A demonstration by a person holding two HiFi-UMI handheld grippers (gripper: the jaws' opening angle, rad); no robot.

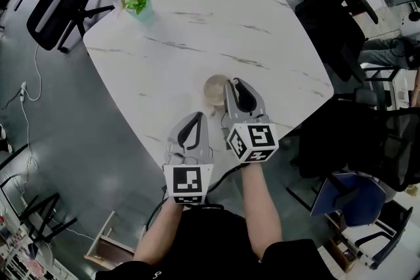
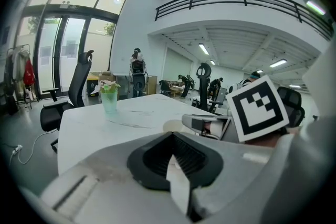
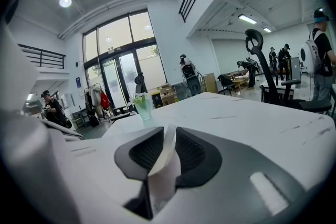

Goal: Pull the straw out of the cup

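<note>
A pale cup (image 1: 213, 90) stands on the white marble table (image 1: 197, 29), near its front edge. My right gripper (image 1: 231, 83) reaches to the cup's right rim. In the right gripper view its jaws (image 3: 169, 136) are shut on a flat white straw (image 3: 164, 165), which stands up between the dark pads; the cup itself is hidden below. My left gripper (image 1: 197, 116) hovers just left of and behind the cup, jaws together with nothing held (image 2: 173, 140). The left gripper view shows the cup's rim (image 2: 173, 126) and the right gripper's body (image 2: 205, 124) beside it.
A green cup of pink flowers (image 1: 136, 3) sits at the table's far left corner. A black office chair (image 1: 56, 6) stands beyond it, and dark chairs (image 1: 328, 23) crowd the right side. The table's front edge (image 1: 157, 141) lies under my grippers.
</note>
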